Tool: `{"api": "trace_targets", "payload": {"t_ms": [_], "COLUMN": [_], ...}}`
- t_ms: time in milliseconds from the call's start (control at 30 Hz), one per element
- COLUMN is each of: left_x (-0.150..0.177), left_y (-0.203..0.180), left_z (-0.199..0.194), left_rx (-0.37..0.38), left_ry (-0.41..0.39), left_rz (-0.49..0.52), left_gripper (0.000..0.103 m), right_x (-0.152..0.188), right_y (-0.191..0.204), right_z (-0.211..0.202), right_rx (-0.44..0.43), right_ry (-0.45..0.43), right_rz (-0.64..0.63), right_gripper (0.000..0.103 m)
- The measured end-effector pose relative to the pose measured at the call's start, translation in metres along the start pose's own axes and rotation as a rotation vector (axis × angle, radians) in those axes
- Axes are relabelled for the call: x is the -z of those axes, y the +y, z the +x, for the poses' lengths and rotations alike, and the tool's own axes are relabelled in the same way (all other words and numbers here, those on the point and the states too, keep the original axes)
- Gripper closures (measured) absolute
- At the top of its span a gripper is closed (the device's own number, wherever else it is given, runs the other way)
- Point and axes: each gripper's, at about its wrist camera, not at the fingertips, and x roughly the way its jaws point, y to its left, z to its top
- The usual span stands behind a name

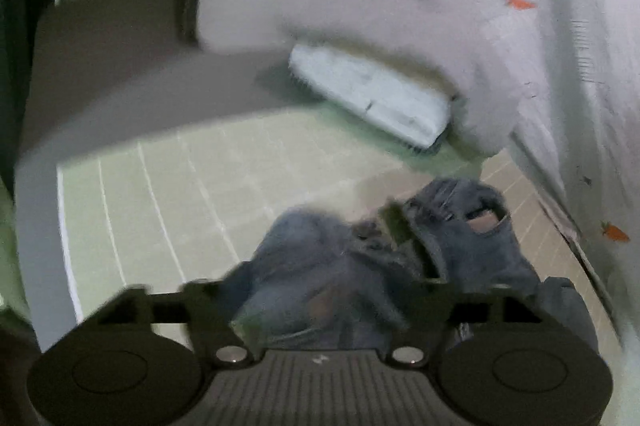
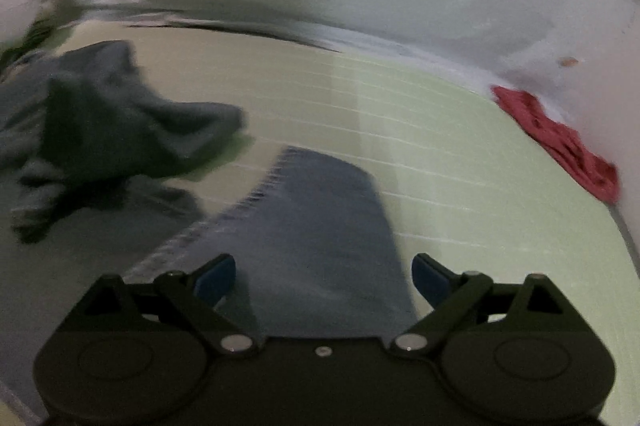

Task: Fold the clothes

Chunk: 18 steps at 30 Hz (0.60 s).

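Observation:
A blue denim garment is bunched up and lifted off the pale green gridded mat. My left gripper is shut on it, and the cloth hides the fingertips. In the right wrist view the same lifted bunch hangs at the left and throws a shadow on the mat. A flat denim leg with a frayed hem lies straight ahead. My right gripper stands open just over its near end, blue pads wide apart and holding nothing.
A white sheet with small orange carrot prints piles up along the mat's far and right sides. A pale folded item lies under its edge. A red cloth rests at the mat's right border. Both views are motion-blurred.

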Motion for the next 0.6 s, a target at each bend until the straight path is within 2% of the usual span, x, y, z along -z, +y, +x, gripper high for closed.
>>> {"api": "trace_targets", "payload": {"t_ms": [100,167,267,400,467,500,567,600], "left_x": [0.016,0.036,0.073,0.126,0.147,0.156,0.169,0.173], "left_y": [-0.015,-0.029,-0.053,-0.081,-0.094,-0.101,-0.112,-0.117], "left_z": [-0.025,-0.033,-0.027,-0.019,-0.019,-0.019,-0.022,-0.024], "left_rx": [0.042,0.097,0.188,0.266,0.286,0.294,0.307,0.313], "left_ry": [-0.046,-0.022,0.111,0.284,0.341,0.361,0.381,0.383], "left_rz": [0.12,0.211,0.321,0.455,0.551,0.599,0.657,0.671], "left_gripper": [0.011,0.008,0.008,0.008,0.008,0.008,0.008,0.008], "right_x": [-0.003,-0.004,-0.002,0.007,0.011,0.011,0.012,0.011], "right_y": [0.014,0.023,0.045,0.057,0.047,0.037,0.016,0.005], "right_z": [-0.002,-0.002,0.001,0.01,0.012,0.01,0.003,-0.001], "right_rx": [-0.092,-0.157,-0.187,-0.119,-0.09,-0.108,-0.144,-0.145], "right_ry": [-0.014,-0.019,-0.003,0.039,0.051,0.046,0.019,0.002], "right_rz": [-0.057,-0.099,-0.188,-0.26,-0.234,-0.195,-0.103,-0.061], "right_gripper": [0.006,0.004,0.004,0.005,0.014,0.02,0.041,0.058]}}
